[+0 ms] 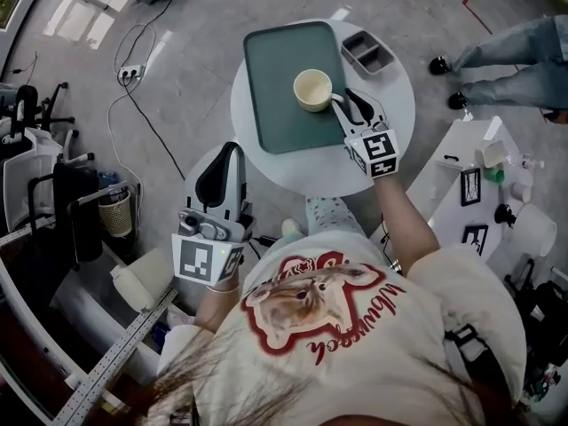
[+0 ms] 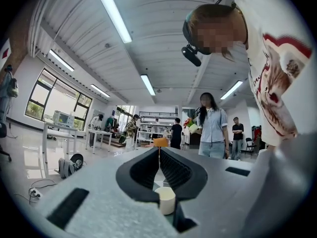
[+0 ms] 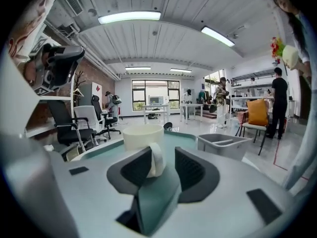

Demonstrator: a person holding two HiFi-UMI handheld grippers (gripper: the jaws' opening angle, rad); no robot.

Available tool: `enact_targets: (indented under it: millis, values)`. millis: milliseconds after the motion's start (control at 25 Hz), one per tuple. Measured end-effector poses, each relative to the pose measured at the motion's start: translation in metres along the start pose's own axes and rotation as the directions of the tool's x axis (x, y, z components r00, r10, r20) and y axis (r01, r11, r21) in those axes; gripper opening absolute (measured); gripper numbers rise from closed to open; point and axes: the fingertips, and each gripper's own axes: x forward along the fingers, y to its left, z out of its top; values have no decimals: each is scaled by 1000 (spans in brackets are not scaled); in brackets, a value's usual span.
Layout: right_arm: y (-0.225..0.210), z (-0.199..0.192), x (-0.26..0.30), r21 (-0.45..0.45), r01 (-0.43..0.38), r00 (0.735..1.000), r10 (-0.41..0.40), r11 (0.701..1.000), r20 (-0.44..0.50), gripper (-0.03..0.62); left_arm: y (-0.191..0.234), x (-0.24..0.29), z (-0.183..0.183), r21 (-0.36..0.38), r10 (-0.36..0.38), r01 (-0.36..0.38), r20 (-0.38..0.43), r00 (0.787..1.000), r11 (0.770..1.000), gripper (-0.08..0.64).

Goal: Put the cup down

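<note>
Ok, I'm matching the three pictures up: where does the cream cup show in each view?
Head view: the cup, upper middle, on the green tray.
Left gripper view: the cup, low centre, beyond the shut jaws.
Right gripper view: the cup, centre, handle between the open jaws.
Landmark: the grey bin, in head and right gripper views.

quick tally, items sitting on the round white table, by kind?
Cup: 1
Green tray: 1
Grey divided bin: 1
Total: 3
</note>
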Motion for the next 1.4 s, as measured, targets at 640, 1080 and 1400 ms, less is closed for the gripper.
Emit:
enact_targets:
  millis: [640,1080,1400]
  values:
    - [21,0,-31,32,64,997,-65,997,36,124,-19,-30,3,9,-65,65,-4,998,998,15]
    - [47,92,-89,23,148,975,-150,989,167,121,-37,-54,15,6,-102,102,41,994,995,15]
    - [84,164,-138,-10,143,955,-135,990,265,58,-47,-69,22,5,-121,121,69,990,993,15]
